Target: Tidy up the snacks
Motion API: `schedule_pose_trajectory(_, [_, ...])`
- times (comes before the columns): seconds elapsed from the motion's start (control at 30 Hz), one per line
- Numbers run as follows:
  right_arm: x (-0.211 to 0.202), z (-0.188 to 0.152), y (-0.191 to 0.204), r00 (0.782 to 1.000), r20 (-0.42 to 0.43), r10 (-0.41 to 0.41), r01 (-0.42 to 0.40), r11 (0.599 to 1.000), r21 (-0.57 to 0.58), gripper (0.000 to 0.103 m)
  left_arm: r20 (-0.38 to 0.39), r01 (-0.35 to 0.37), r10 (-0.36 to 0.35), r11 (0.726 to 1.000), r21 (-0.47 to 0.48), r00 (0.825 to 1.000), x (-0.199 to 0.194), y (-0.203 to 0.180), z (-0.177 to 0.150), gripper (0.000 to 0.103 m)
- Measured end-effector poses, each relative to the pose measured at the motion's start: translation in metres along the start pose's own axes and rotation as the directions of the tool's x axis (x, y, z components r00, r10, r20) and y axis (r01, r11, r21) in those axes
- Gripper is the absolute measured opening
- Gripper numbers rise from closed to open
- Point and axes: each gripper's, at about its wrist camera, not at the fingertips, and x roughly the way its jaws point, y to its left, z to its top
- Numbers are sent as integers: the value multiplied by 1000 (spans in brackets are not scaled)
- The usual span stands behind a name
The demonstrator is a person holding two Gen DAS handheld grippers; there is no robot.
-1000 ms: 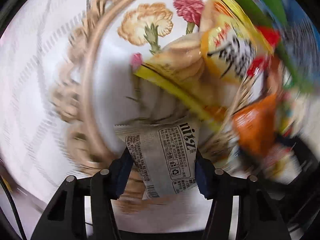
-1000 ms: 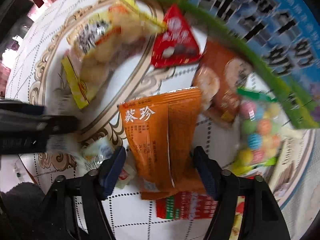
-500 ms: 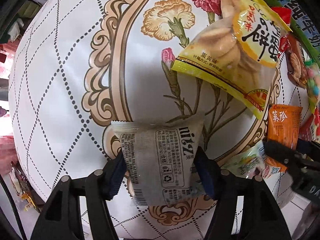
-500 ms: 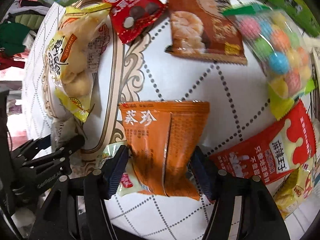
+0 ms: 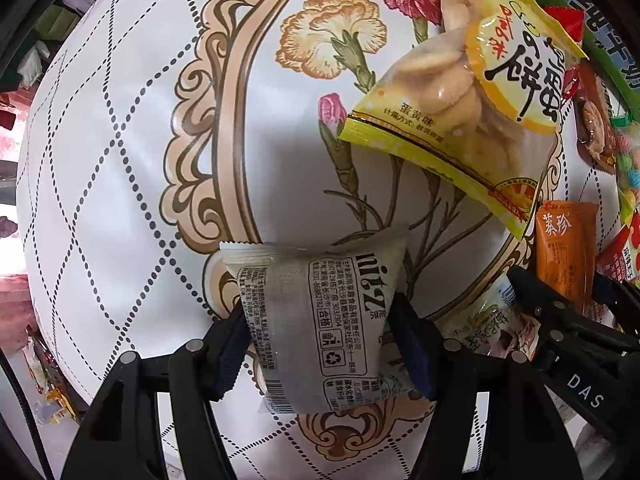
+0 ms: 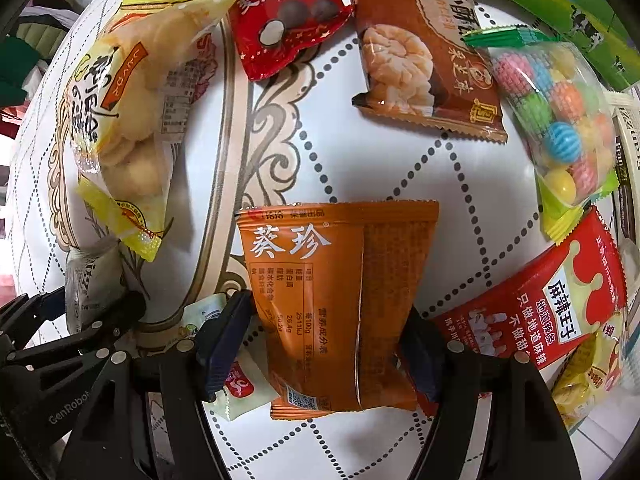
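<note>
A grey snack packet (image 5: 316,308) lies on the flowered tablecloth (image 5: 120,168), between the pads of my left gripper (image 5: 320,344). The jaws stand slightly wider than the packet and do not squeeze it. An orange snack packet (image 6: 320,280) lies flat between the pads of my right gripper (image 6: 328,332), whose jaws are opening and leave a thin gap on the left side. Both grippers point down at the table, side by side. The right gripper's fingers (image 5: 560,320) show at the left wrist view's lower right.
Around the orange packet lie a yellow biscuit bag (image 6: 120,112), a red triangular chocolate packet (image 6: 280,20), a brown pastry packet (image 6: 424,52), a bag of coloured candy balls (image 6: 556,120) and a red spicy snack packet (image 6: 540,312). A green carton (image 6: 560,0) stands behind.
Both packets have come down onto the cloth. The jaws of both grippers have widened, so the packets are no longer pinched. The right wrist view has rolled.
</note>
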Motion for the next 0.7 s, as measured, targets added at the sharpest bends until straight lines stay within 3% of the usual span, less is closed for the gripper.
schedule_pose_trajectory(0.1, [-1,-1,-6,1000,8,-10,10,1000,-7,73,10,-10,10,1000,4,1000,-2,-4,-5,64])
schedule_pose_trajectory(0.17, [-10,0,-13,1000,18,-17,17,1000,-13,68,23,-22,22,1000,3,999,-7,-6,-8,53])
schedule_pose_trajectory(0.2, [-15,-3,-13,999,29,-22,23,1000,-16,61,29,-19,19,1000,4,999,-10,-6,-10,51])
schedule_pose_trajectory(0.3, [-27,-10,-15,999,47,-8,9,1000,-19,56,37,-7,7,1000,7,999,-18,-9,-14,46])
schedule_pose_trajectory(0.53, [-60,-18,-24,993,78,83,-85,996,18,54,92,30,-33,999,27,995,-57,-21,-23,44])
schedule_pose_trajectory(0.7, [-91,-19,-38,979,105,175,-181,982,52,54,163,81,-89,995,56,983,-103,-36,-22,44])
